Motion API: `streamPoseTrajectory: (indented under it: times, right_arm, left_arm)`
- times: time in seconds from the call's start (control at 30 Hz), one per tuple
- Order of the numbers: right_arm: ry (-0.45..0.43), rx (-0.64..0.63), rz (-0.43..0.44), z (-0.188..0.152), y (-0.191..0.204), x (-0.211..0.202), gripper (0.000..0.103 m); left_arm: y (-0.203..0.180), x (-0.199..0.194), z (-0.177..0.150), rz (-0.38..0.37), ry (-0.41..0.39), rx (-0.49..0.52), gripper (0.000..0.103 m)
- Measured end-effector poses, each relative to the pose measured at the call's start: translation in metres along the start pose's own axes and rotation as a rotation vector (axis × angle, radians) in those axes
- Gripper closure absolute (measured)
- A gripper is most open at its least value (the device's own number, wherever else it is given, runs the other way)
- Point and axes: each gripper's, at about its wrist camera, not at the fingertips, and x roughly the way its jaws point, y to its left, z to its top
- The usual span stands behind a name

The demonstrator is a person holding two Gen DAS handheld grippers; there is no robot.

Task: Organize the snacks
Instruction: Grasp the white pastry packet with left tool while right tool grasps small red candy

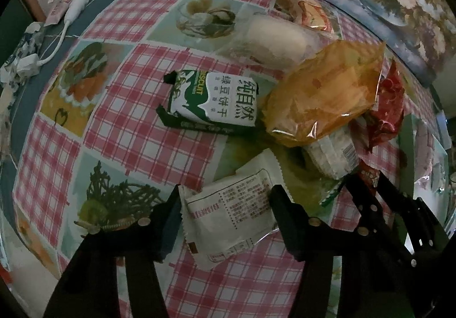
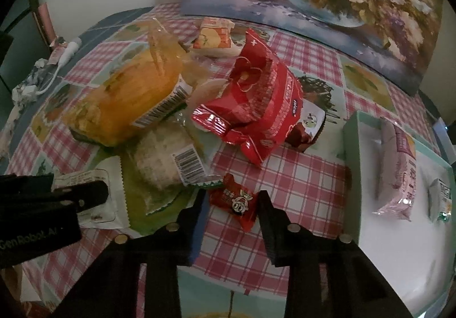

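The small red candy packet lies on the worktop just short of the mint-rimmed tray, pinched between the pads of the right claw. The white sachet lies flat on the worktop, and the left claw is closed onto its two edges. Both items are gripped but not yet lifted. The tray holds only a pink packet and a small green-and-white packet. The remaining pile is unsorted: an orange bag, a large red bag, a rice cake pack and a green biscuit pack. Judged progress: early stage, most snacks remain outside the tray
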Motion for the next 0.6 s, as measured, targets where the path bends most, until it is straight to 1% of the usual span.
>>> streamPoseTrajectory:
  times: [0.13, 0.33, 0.5, 0.57, 0.6]
  right_arm:
    - [0.007, 0.028, -0.011, -0.002, -0.009, 0.0, 0.069]
    - [0.016, 0.041, -0.008, -0.003, -0.015, 0.0, 0.069]
    - [0.028, 0.046, -0.011, -0.008, -0.017, -0.003, 0.069]
    - [0.033, 0.05, -0.01, -0.011, -0.019, -0.004, 0.069]
    - [0.036, 0.053, -0.01, -0.011, -0.019, -0.004, 0.069]
  left_arm:
    - [0.003, 0.003, 0.003, -0.011, 0.002, -0.012, 0.041]
    - [0.006, 0.007, 0.005, 0.004, 0.0, -0.006, 0.038]
    - [0.008, 0.011, 0.005, 0.014, 0.0, -0.013, 0.032]
    - [0.005, 0.013, 0.003, 0.011, 0.008, 0.005, 0.025]
    - [0.003, 0.013, 0.001, 0.012, 0.01, 0.015, 0.025]
